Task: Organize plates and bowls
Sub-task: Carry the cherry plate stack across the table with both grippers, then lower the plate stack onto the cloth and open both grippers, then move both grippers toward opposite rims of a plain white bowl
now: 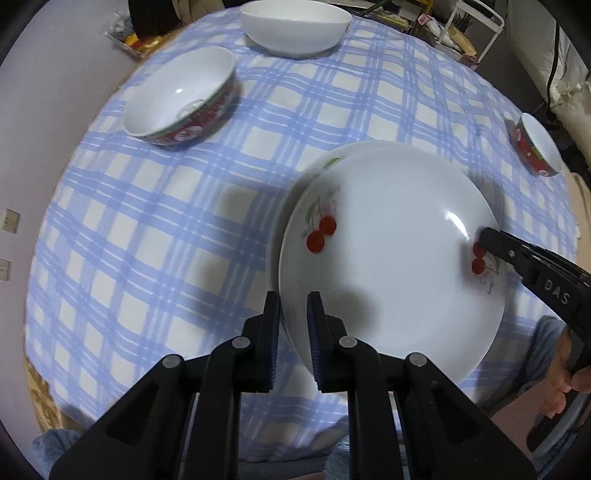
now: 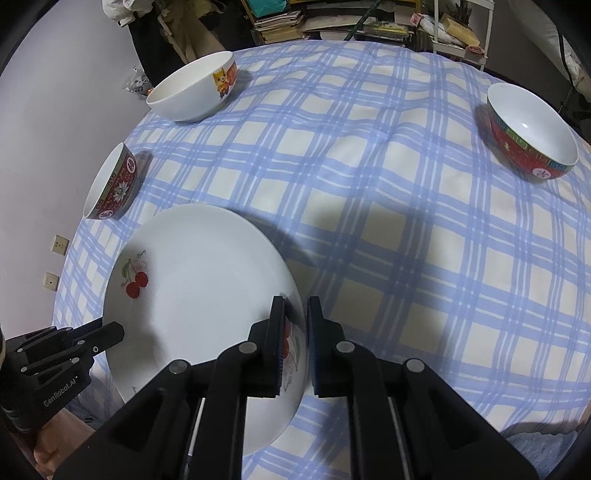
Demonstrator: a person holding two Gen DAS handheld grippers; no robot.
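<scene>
Cherry plate, tilted above checked tablecloth: left gripper pinches its near rim, right gripper the opposite (three bowls stand apart).

blue plaid tablecloth, stacked books, wall sockets

Both wrist views look closely down from opposite rims of the shared cherry plate.

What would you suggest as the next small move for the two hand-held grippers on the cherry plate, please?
Probably lower it gently: the cherry plate, gripped at opposite rim edges by left hand-held gripper and right hand-held gripper, sits just above a second plate.
</scene>
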